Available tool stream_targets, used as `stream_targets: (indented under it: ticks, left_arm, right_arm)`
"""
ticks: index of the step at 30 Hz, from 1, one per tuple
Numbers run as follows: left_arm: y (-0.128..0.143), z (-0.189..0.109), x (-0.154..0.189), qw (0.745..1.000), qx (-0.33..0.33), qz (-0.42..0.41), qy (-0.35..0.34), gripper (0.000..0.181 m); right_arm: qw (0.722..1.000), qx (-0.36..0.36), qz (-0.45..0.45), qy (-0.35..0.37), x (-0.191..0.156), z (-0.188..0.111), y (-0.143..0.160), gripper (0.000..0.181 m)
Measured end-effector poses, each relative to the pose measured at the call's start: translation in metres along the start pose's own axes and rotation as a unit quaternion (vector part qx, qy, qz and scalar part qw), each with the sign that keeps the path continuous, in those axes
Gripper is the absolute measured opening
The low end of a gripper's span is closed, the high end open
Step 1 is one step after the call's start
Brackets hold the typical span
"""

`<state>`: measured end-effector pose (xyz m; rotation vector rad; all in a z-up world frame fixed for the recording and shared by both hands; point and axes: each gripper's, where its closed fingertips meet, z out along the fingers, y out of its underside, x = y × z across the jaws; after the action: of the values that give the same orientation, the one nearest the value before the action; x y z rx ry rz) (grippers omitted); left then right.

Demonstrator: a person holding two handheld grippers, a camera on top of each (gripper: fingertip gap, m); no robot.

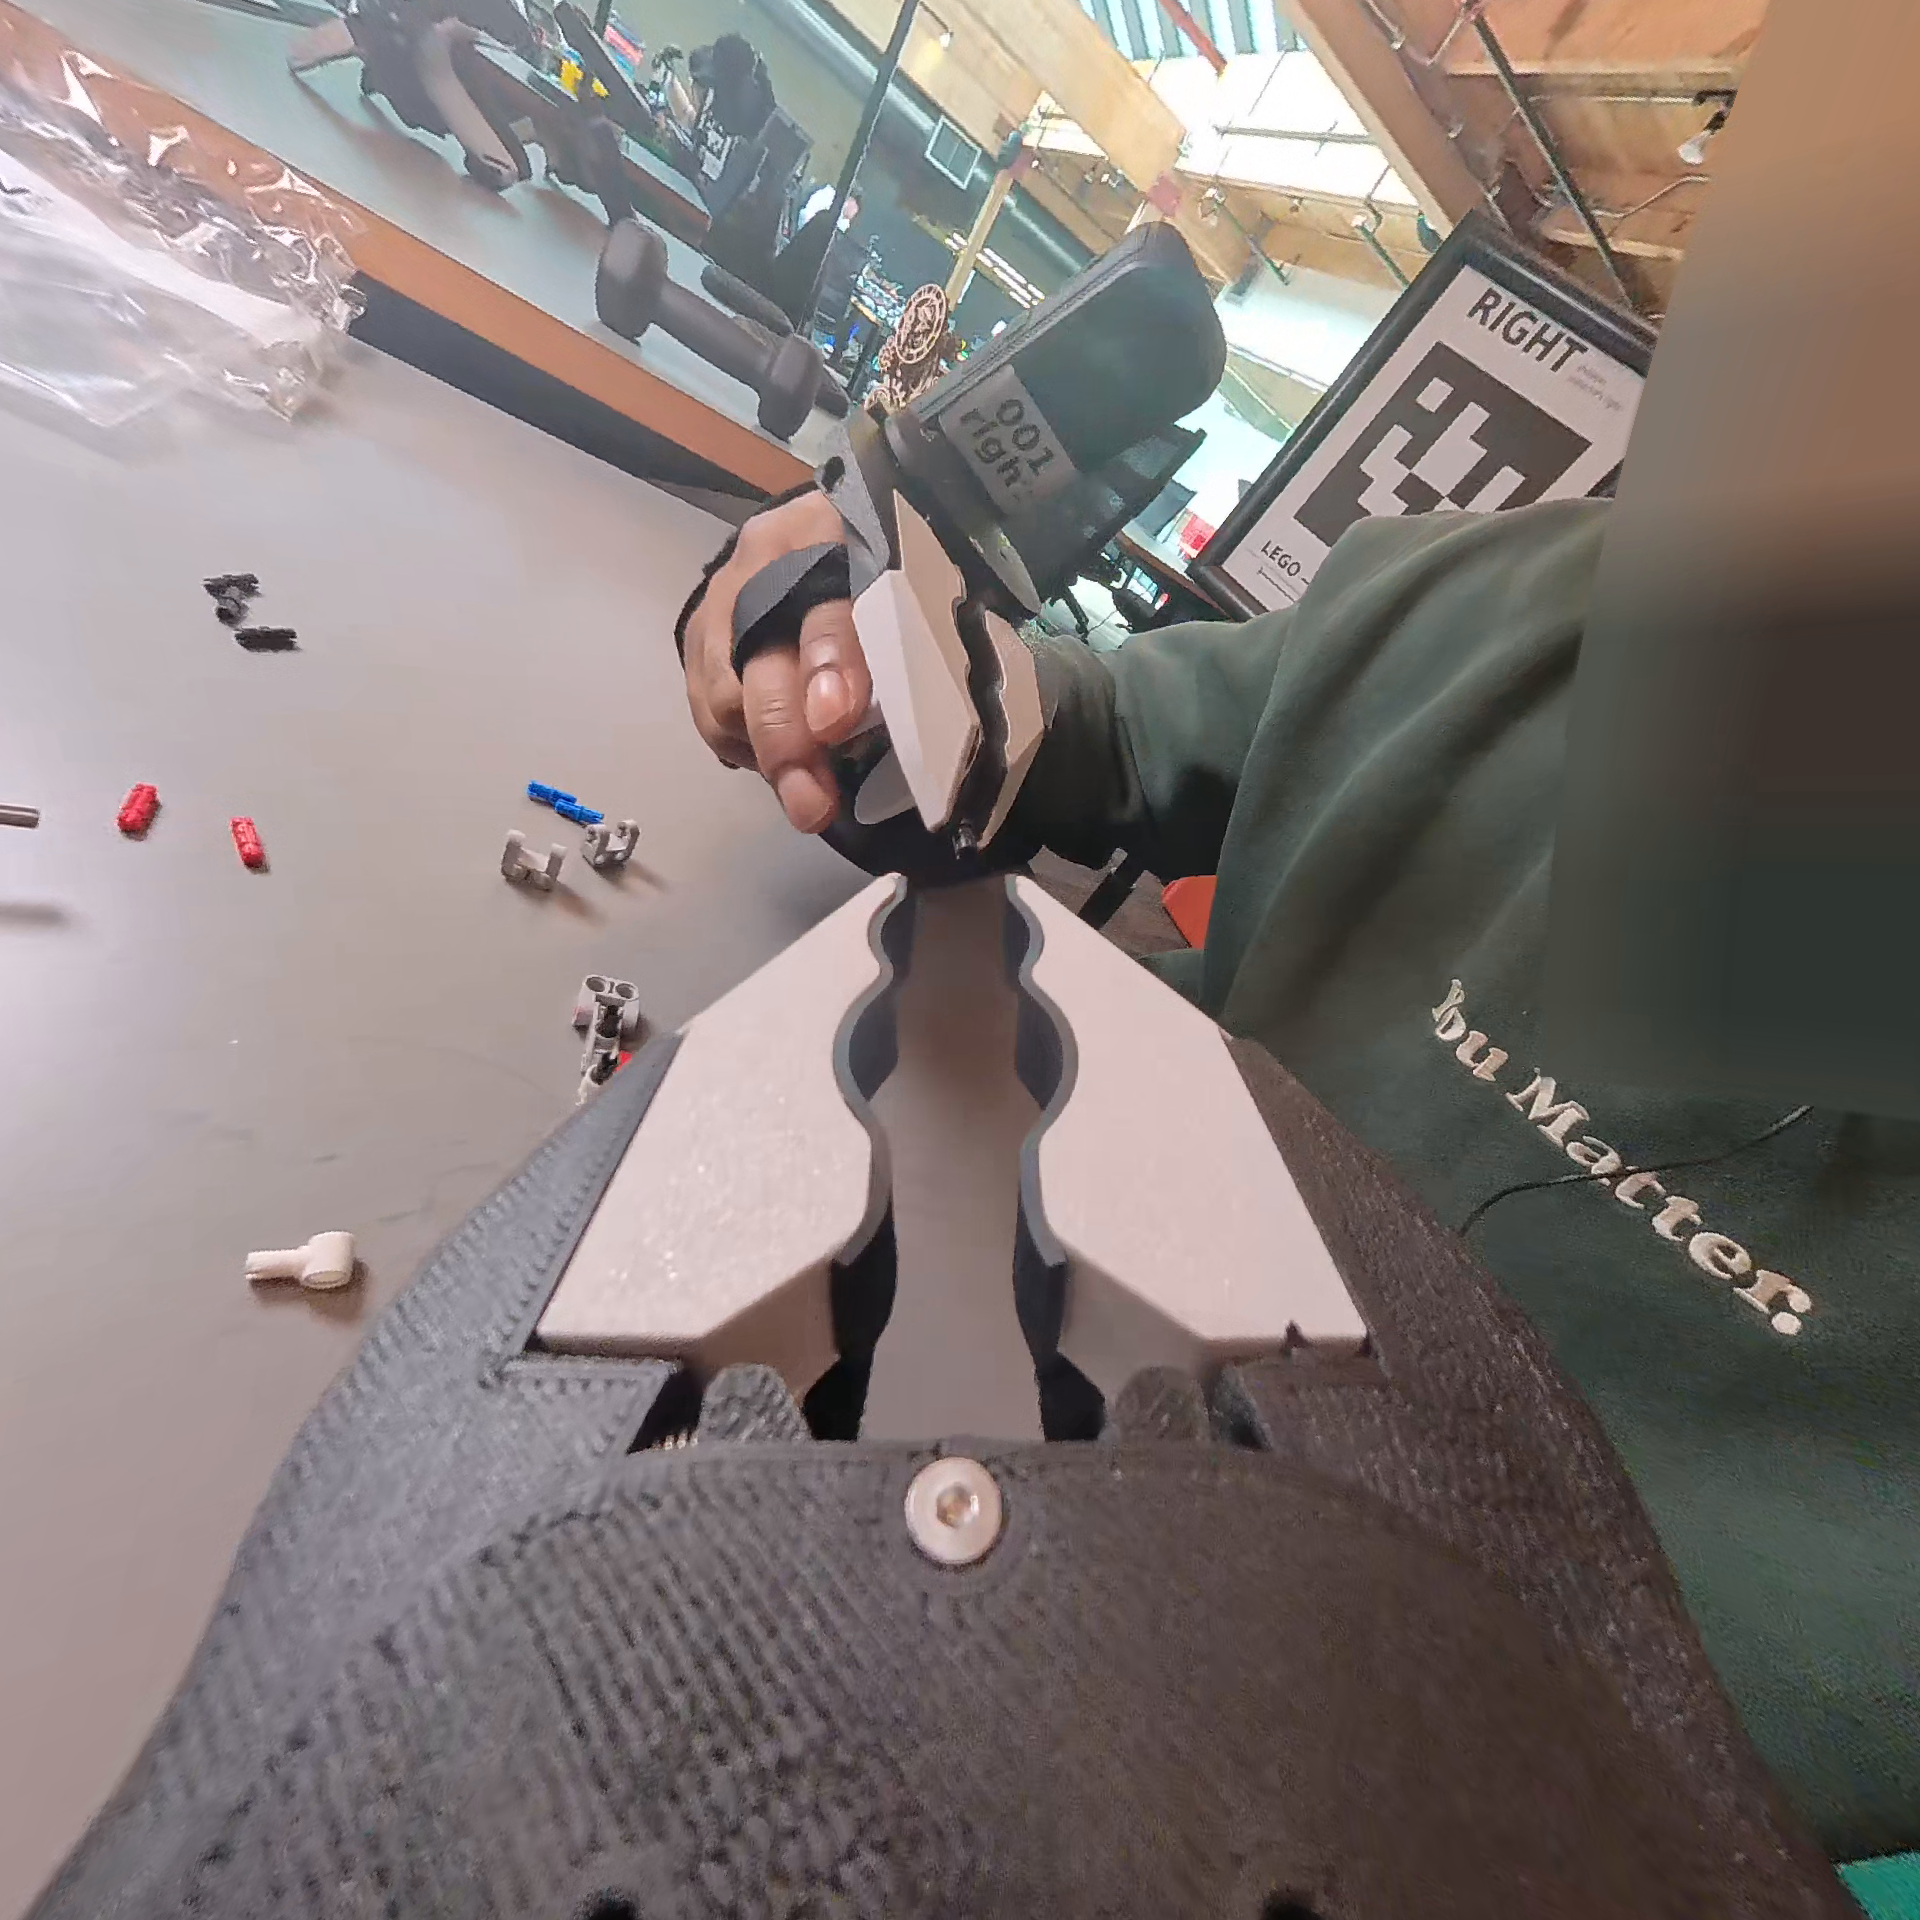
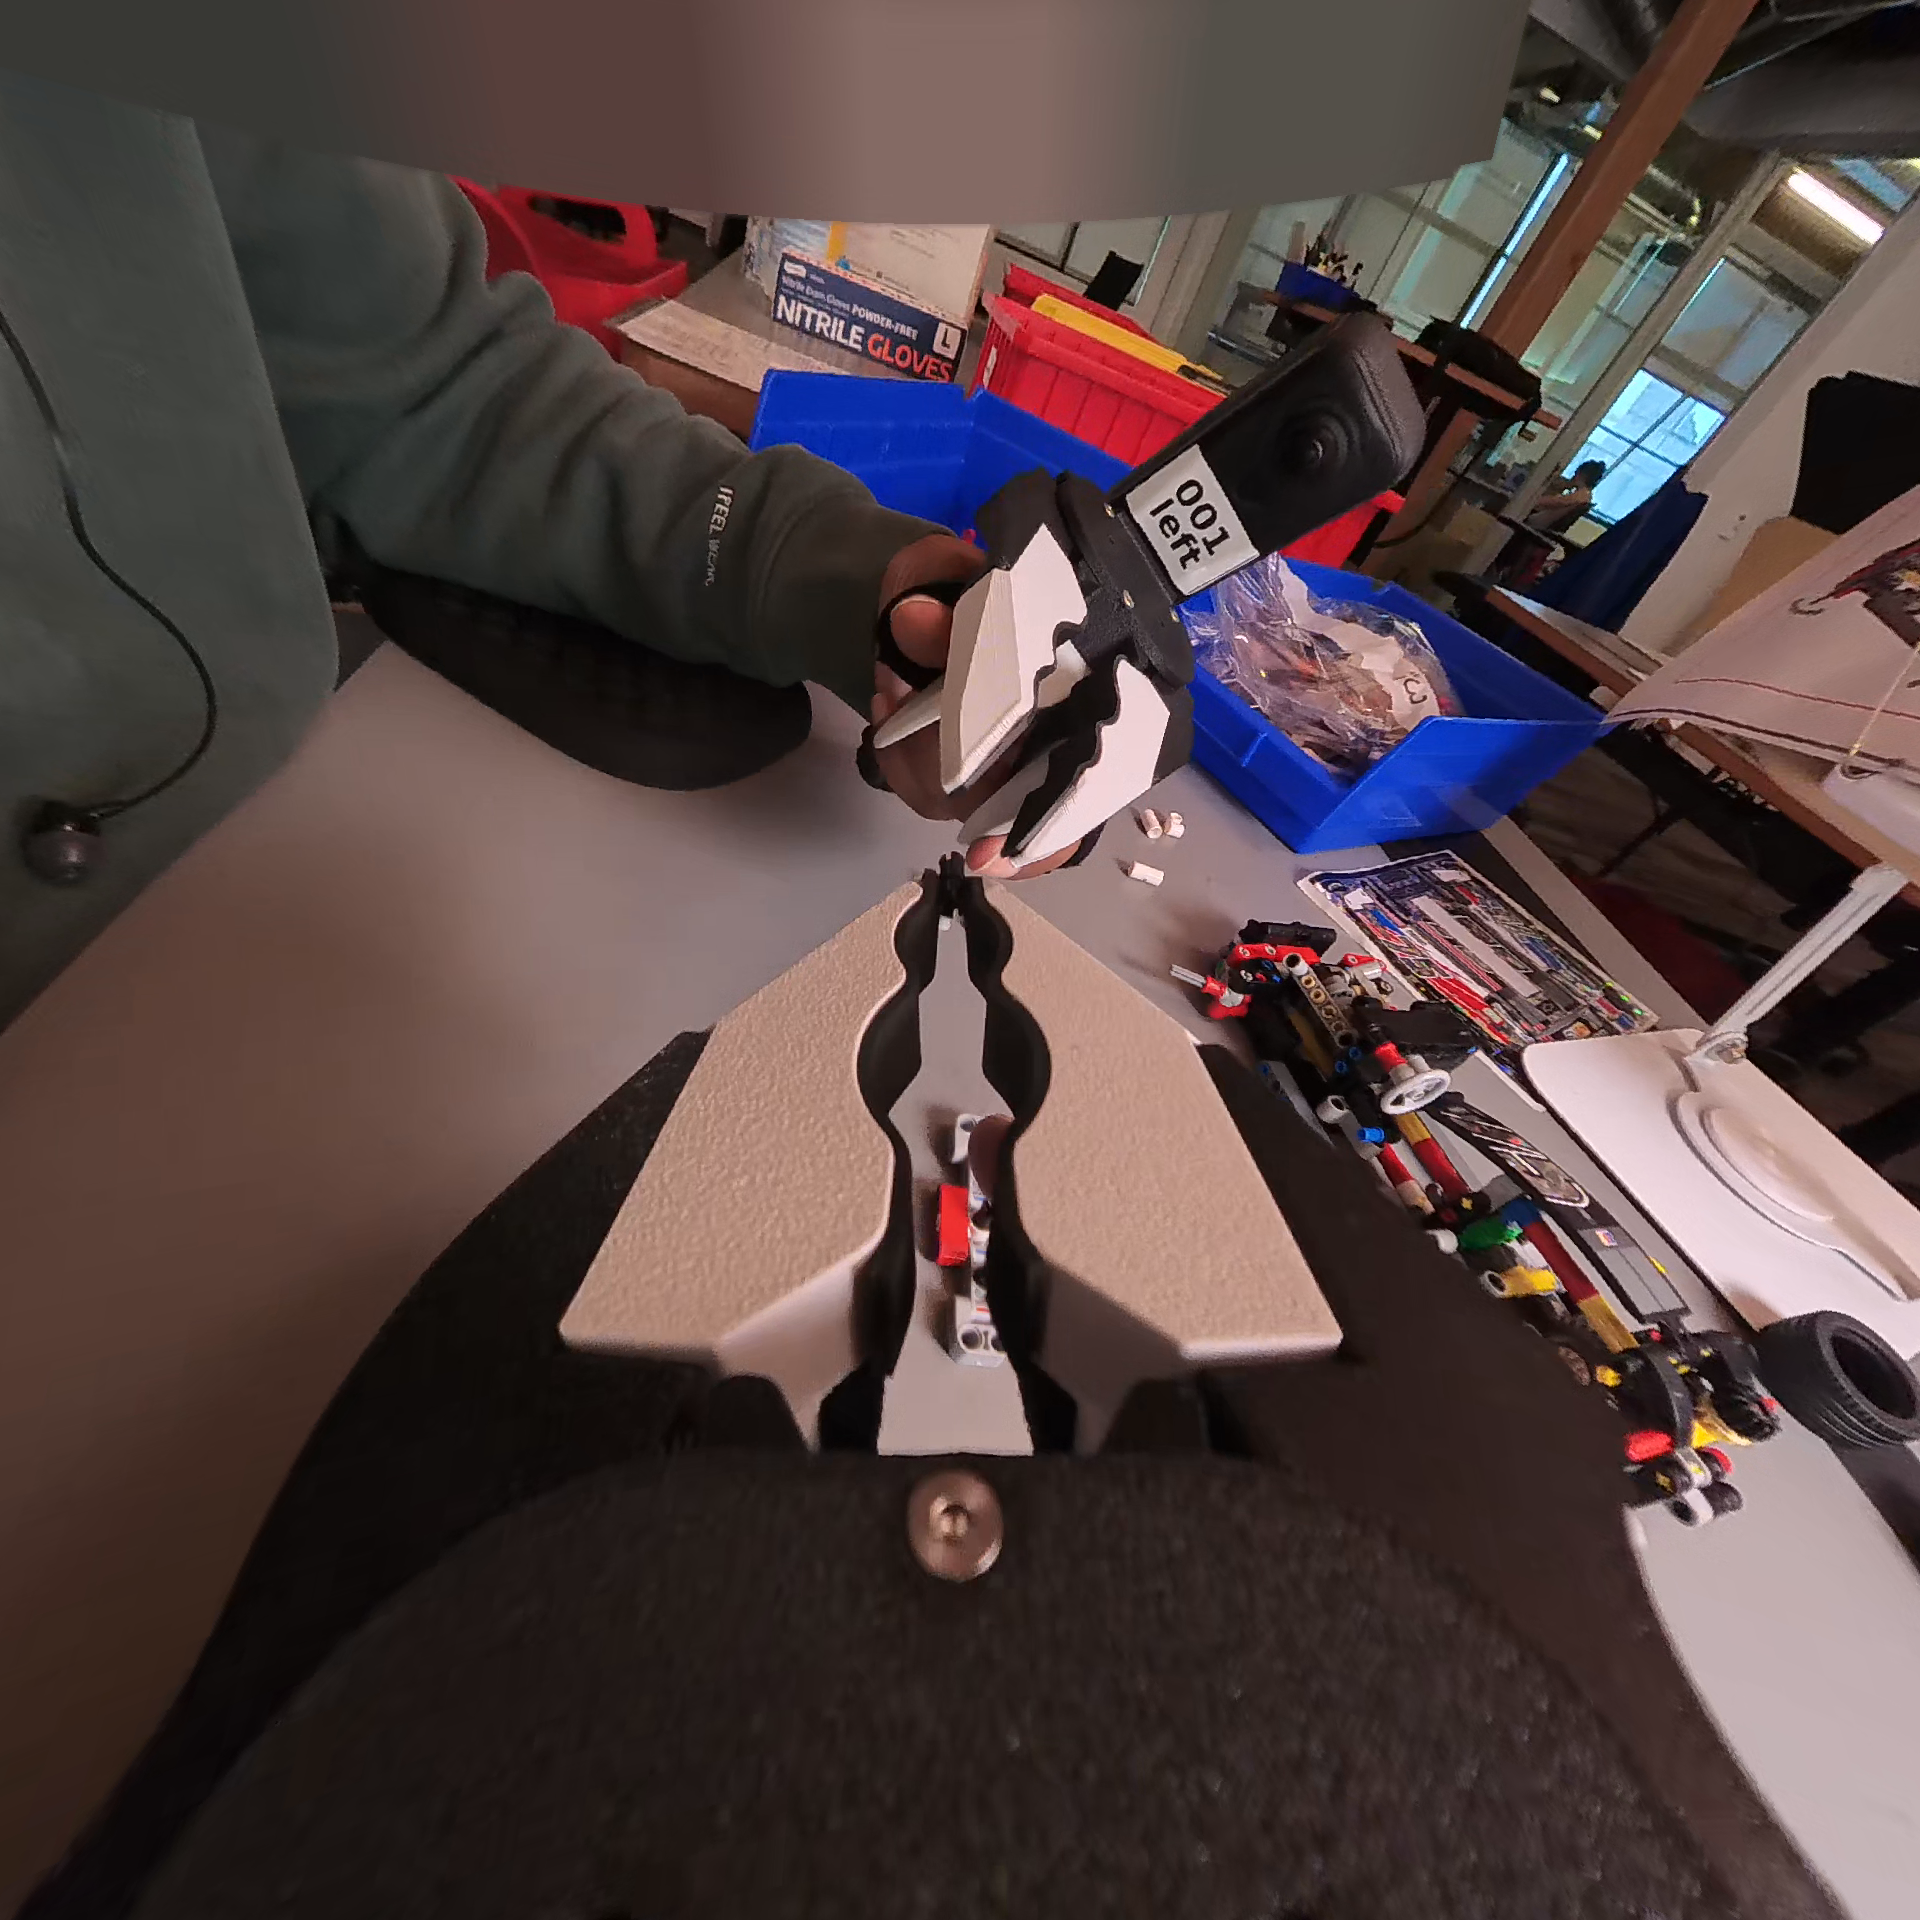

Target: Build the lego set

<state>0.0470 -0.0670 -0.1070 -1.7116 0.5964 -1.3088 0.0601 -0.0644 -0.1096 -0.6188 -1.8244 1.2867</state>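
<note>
One small black pin (image 2: 951, 871) pinched at right gripper (image 2: 953, 883) tips; left gripper (image 1: 954, 883) spread, empty, just opposite.

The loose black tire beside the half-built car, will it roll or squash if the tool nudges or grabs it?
The black tire lies on its side on the table, so a nudge would probably slide it rather than roll it. It looks like soft rubber with no hub inside, so it may well squash under a pinch. It is likely light.

Two red pins (image 1: 136, 808) — two grey connectors (image 1: 534, 860) — three white tubes (image 2: 1161, 824) — one tyre (image 2: 1844, 1377).
</note>
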Motion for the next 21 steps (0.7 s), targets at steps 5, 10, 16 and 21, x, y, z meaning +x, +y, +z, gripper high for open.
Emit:
stream_targets:
  ticks: [5, 10, 16, 21]
  left_arm:
    - [0.006, 0.001, -0.006, 1.0, -0.015, 0.007, -0.016, 0.014]
    - [0.018, 0.003, -0.021, 0.996, -0.053, 0.034, -0.071, 0.015]
    - [0.046, 0.003, -0.053, 0.971, -0.141, 0.094, -0.167, 0.023]
    - [0.052, -0.001, -0.065, 0.962, -0.159, 0.099, -0.197, 0.026]
  right_arm:
    - [1.0, 0.001, 0.009, -0.004, 0.0, 0.001, 0.001, 0.003]
    - [1.0, 0.001, 0.019, -0.006, 0.001, 0.001, 0.002, 0.003]
    - [0.999, 0.005, 0.034, -0.011, 0.001, 0.001, 0.002, 0.003]
    - [0.998, 0.019, 0.055, -0.014, 0.003, 0.001, -0.001, 0.003]
